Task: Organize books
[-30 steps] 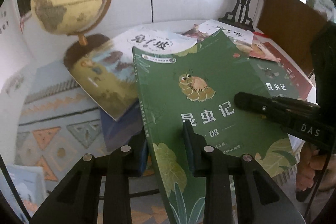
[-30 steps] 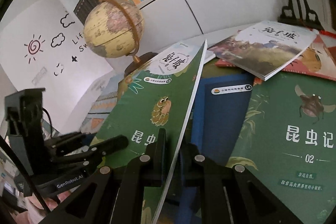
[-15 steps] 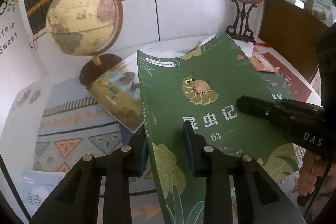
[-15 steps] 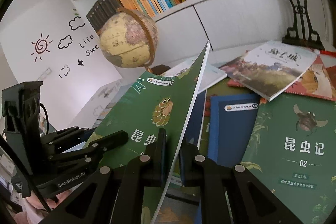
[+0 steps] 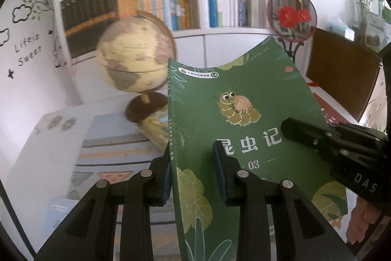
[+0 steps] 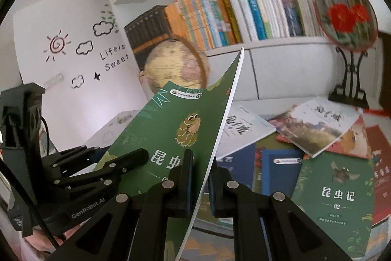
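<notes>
1. The left hand-held gripper points forward and slightly down. Its two black fingers are clamped on the spine side of a green book, one pad on the cover and one behind it.
2. The right hand-held gripper also tilts slightly down. Its fingers are pinched on the book's open page edge, one on each face.
3. In the left wrist view, the right hand-held gripper reaches in from the right.
4. Part of a hand shows under that gripper at the lower right edge.
</notes>
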Motion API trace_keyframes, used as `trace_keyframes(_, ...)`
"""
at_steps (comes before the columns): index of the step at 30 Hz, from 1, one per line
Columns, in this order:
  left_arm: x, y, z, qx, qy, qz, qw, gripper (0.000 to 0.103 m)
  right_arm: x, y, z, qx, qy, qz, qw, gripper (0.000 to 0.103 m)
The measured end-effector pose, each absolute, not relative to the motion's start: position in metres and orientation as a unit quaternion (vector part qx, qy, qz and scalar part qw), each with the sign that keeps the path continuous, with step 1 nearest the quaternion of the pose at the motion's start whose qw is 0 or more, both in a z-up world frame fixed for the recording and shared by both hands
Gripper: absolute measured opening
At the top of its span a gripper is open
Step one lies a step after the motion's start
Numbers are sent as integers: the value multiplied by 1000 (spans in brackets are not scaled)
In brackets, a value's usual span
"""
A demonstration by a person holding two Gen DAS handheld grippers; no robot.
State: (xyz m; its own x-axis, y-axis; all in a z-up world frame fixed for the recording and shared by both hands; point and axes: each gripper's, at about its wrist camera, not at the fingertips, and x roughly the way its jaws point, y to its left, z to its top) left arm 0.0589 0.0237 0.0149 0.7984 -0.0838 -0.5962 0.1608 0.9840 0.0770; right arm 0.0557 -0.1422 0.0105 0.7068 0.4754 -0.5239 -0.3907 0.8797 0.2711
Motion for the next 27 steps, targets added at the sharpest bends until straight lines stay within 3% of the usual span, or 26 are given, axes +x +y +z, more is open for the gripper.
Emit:
trace_keyframes(15,21,158,59,69,323,38,943,27,35,8,41,40,356,291,887,12)
trace_keyframes(18,17,186,51,36,348,-23,937,27,30,45,25,55,375,327,866,13)
trace_keyframes(20,13,195,42,36,360,-14,932,20,28,69,6,91,417,350,834,9)
trace_keyframes(23,8,217,25,38,373,-1,927,23,29,93,-33,81,452,318,829,9)
trace_keyframes(24,8,228,16,29,389,7,921,23,31,94,-47,89,464,317,822,5)
trace_keyframes(27,3,254,-4,19,408,30,912,24,38,91,-97,176,528,327,764,5)
